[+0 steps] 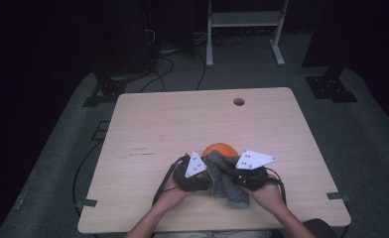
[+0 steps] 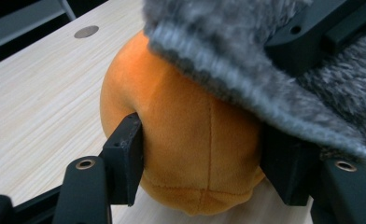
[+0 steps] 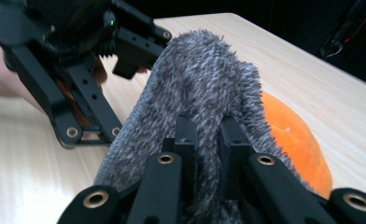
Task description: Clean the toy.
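Your left hand-held gripper (image 2: 202,154) has its two black jaws on either side of the round orange plush ball (image 2: 190,140), pads pressed into the soft cover low on its flanks, so it grips the ball. The ball rests on the pale wooden desk (image 2: 36,102), and from above it peeks out just beyond your two hands (image 1: 220,149).

Your right hand-held gripper (image 3: 208,140) is clamped tight on the fuzzy grey knitted sock (image 3: 204,84): a fold of the fabric is pinched between its narrow jaws, and the rest of the sock arches up and over the top of the orange ball. In the left gripper view the grey fabric (image 2: 246,56) drapes across the ball's upper right side, touching it. In the high view the sock (image 1: 227,181) hangs down between your hands toward the near edge of the desk.

The two grippers (image 1: 197,171) (image 1: 247,173) sit close together, the left one's frame just beside the sock in the right gripper view (image 3: 78,93).

You are working in the near half of the desk, a little right of centre. Bare wood lies open to the left, to the right and beyond the ball up to the round cable hole (image 1: 239,101) near the far edge. The near edge lies just behind your wrists.
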### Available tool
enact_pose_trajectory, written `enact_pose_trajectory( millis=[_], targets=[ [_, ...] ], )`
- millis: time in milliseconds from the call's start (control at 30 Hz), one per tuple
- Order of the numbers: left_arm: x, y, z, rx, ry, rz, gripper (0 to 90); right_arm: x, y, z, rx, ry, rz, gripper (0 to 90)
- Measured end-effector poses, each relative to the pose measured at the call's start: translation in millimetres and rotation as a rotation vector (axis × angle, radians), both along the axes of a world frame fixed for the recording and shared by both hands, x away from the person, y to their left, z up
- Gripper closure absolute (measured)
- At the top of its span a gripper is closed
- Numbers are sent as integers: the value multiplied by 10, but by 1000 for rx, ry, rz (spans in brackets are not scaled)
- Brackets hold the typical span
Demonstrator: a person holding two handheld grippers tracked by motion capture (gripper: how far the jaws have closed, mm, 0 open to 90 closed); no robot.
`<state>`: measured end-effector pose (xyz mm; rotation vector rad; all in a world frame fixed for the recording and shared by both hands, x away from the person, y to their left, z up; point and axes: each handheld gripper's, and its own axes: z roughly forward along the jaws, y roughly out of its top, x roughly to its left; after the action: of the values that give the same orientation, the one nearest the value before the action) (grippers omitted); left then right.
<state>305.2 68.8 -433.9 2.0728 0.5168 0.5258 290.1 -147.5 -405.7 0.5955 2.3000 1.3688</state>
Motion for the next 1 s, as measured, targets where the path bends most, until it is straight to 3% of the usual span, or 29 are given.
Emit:
enact_pose_trajectory(
  millis=[233,300,400,500,633,700,733,800,867,900,1000],
  targets=[
    [12,8,-2,-15,6,-12,394,139,-281,-4,-26,22,-126,804],
    [10,2,4,-15,6,-14,392,103,-265,7,-13,22,-102,804],
    [-17,-18,15,0,-18,-31,396,18,-126,24,14,16,10,803],
    [-29,21,11,-9,-16,-39,406,7,-49,26,15,6,30,804],
    [-12,59,15,-17,-1,-53,410,144,-249,33,48,25,-66,804],
    [-1,76,9,-15,7,-56,408,203,-341,-6,19,29,-118,804],
    [13,84,7,-24,20,-48,395,220,-367,-37,-1,33,-129,804],
    [71,103,12,-66,88,-39,291,217,-379,-90,-5,53,-126,804],
    [151,138,26,-158,201,-26,196,177,-336,-92,-9,56,-109,804],
    [178,146,19,-173,225,-3,177,150,-304,-90,0,62,-89,804],
    [165,148,-23,-129,186,20,260,63,-159,-64,5,61,-24,804]
  ],
)
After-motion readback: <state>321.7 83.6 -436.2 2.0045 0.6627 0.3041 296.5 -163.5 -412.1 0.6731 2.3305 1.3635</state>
